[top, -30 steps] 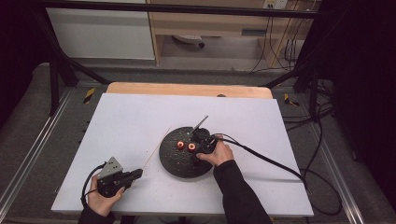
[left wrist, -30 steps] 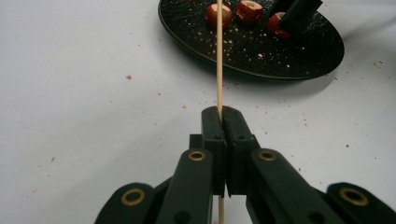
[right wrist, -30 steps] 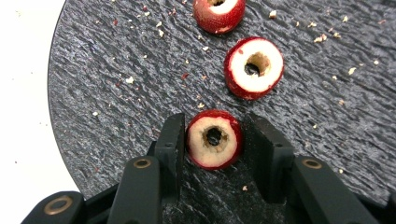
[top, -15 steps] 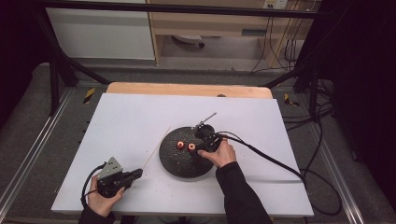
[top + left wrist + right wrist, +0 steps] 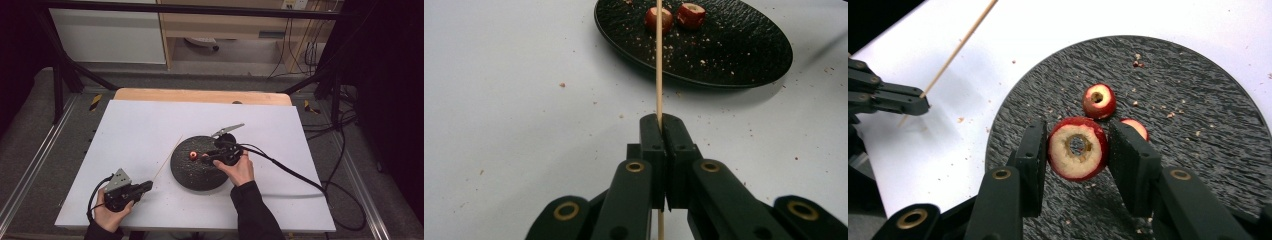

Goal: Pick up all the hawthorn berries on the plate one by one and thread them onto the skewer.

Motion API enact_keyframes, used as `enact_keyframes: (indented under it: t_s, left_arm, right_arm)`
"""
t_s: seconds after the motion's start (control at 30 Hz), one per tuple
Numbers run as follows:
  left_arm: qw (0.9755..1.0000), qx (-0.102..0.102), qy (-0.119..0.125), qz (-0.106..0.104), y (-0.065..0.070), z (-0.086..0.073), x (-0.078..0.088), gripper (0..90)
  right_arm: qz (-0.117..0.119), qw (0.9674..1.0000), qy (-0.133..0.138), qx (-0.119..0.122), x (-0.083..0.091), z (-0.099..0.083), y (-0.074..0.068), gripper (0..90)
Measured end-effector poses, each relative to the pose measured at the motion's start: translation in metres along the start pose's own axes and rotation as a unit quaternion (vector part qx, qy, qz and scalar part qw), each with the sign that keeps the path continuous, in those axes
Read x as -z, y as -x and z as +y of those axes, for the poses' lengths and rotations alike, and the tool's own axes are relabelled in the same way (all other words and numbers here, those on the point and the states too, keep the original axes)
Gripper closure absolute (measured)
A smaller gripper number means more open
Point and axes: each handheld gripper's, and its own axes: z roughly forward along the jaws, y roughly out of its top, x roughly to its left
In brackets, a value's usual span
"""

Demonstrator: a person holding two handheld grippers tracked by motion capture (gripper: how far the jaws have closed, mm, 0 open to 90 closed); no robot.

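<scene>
— What do we see on the black plate (image 5: 1198, 115)?

— Two cored red fruit pieces (image 5: 1099, 100) lying just beyond our right gripper (image 5: 1075, 150), among crumbs.

— And that gripper?

— Its jaws are pressed against a third cored piece (image 5: 1078, 148), lifted above the plate.

— The left gripper (image 5: 662, 131)?

— Closed tight on a wooden skewer (image 5: 658, 65) pointing ahead toward the plate.

Your plate (image 5: 200, 175) sits near the middle of the tabletop (image 5: 140, 125). Your right gripper (image 5: 206, 159) is over the plate, with one fruit piece (image 5: 1078, 148) between its jaws and another fruit piece (image 5: 1099, 100) lying just beyond on the plate. Your left gripper (image 5: 147, 186) is at the near left, the skewer (image 5: 658, 70) in its jaws reaching toward the plate.
</scene>
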Motion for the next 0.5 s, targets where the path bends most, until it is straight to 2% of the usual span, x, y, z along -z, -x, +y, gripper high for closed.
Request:
enact_keyframes:
  t_s: [0.1, 0.13, 0.17, 0.23, 0.3, 0.33, 0.37, 0.5]
  left_arm:
    - [1.0000, 0.000, 0.001, 0.000, 0.000, 0.000, 0.000, 88.2]
    - [1.0000, 0.001, 0.001, 0.000, 0.000, 0.000, 0.000, 88.2]
    - [1.0000, 0.000, 0.002, 0.001, 0.001, 0.000, 0.000, 88.2]
    - [1.0000, 0.000, 0.002, 0.000, 0.001, 0.000, 0.000, 88.2]
    - [1.0000, 0.000, 0.001, 0.000, 0.001, 0.000, 0.000, 88.2]
    - [1.0000, 0.000, 0.001, 0.000, 0.001, 0.000, -0.001, 88.2]
    - [1.0000, 0.000, 0.001, 0.000, 0.001, 0.000, -0.001, 88.2]
    - [1.0000, 0.000, 0.002, 0.000, 0.002, 0.000, -0.001, 88.2]
  right_arm:
    - [0.007, 0.9997, 0.024, -0.009, 0.002, -0.005, 0.000, 61.0]
    - [0.012, 0.9989, 0.041, -0.016, 0.003, -0.008, 0.000, 61.0]
    - [0.012, 0.9989, 0.041, -0.016, 0.003, -0.008, 0.000, 61.0]
    - [0.015, 0.9978, 0.060, -0.023, 0.003, -0.011, -0.001, 61.0]
    - [0.019, 0.9963, 0.078, -0.030, 0.003, -0.015, -0.002, 61.0]
    - [0.023, 0.9945, 0.095, -0.037, 0.002, -0.019, -0.002, 61.0]
    - [0.023, 0.9945, 0.095, -0.037, 0.002, -0.019, -0.002, 61.0]
    - [0.035, 0.9892, 0.129, -0.059, 0.000, -0.026, -0.003, 61.1]
